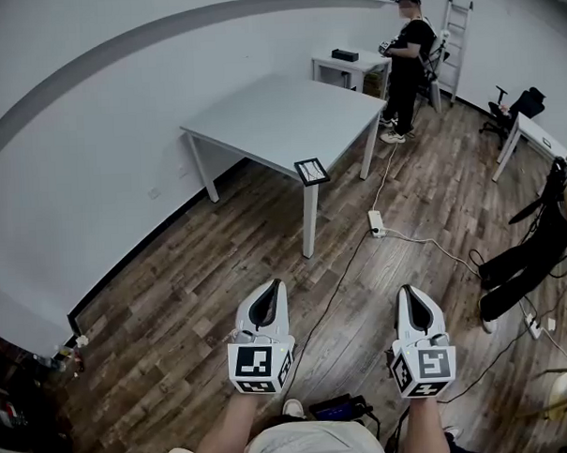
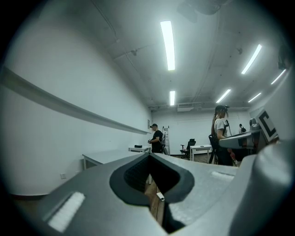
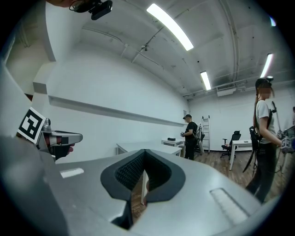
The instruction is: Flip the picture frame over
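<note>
The picture frame is small, dark-edged and lies flat on the near corner of a white table across the room. Both grippers are held low over the wooden floor, far short of the table and pointing level towards it. My left gripper has its jaws together with nothing between them. My right gripper is also shut and empty. In the left gripper view the left gripper faces the table. In the right gripper view the right gripper does the same, with the table ahead; the frame cannot be made out in either.
A power strip and cables lie on the floor between me and the table. A person in black stands by a small desk and a ladder at the back. Another person stands at the right.
</note>
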